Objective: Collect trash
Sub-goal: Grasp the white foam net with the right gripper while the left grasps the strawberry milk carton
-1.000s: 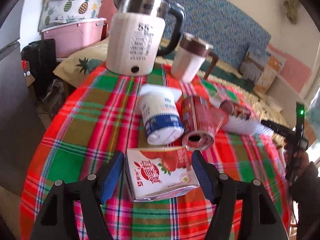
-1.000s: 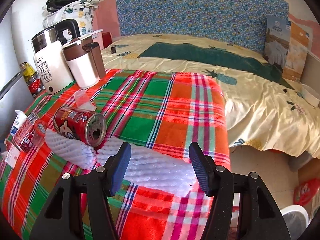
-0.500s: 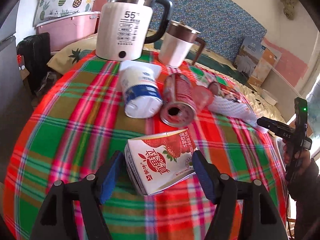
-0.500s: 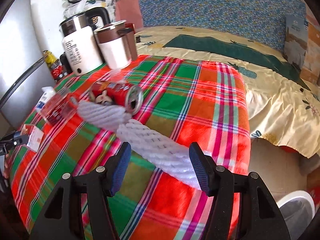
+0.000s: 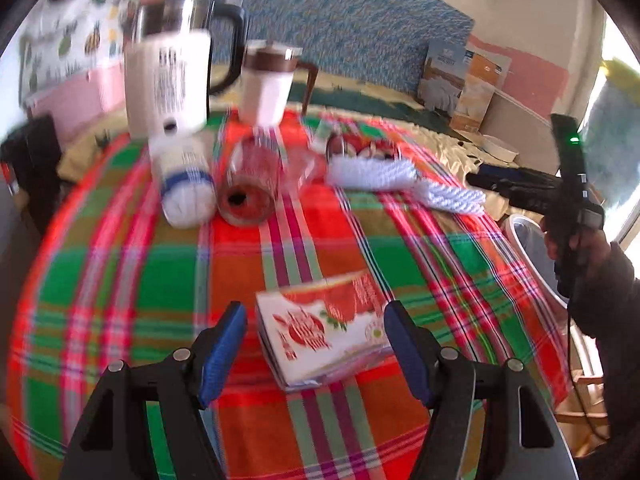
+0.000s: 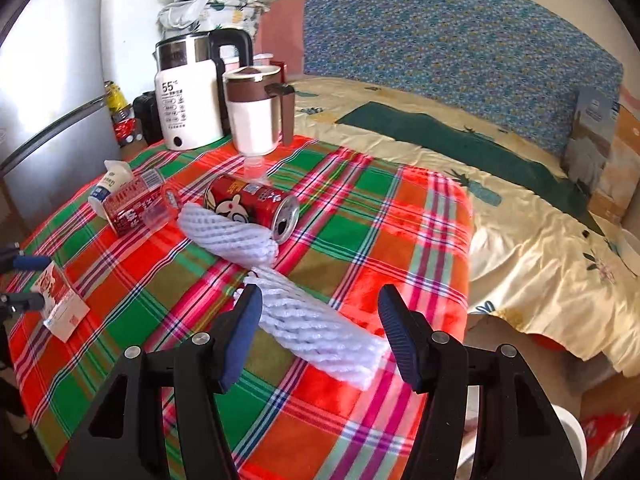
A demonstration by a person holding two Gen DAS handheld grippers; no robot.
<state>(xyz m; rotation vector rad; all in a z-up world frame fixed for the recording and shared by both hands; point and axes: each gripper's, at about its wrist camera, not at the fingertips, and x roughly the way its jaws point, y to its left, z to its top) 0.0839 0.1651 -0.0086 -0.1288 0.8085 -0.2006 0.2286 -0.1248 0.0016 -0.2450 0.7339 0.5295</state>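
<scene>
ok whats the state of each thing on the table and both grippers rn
left gripper: open, around the strawberry carton
strawberry carton: flattened, lying on the cloth
right gripper: open, around the foam net
foam net: lying flat
red can: on its side, opened
kettle: upright, lid shut
mug: upright, lidded

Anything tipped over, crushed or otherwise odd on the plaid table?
Yes. A red can lies on its side, open end toward the table edge, touching a white foam net. A flattened strawberry carton lies between the left gripper's open jaws. No spill visible.
</scene>
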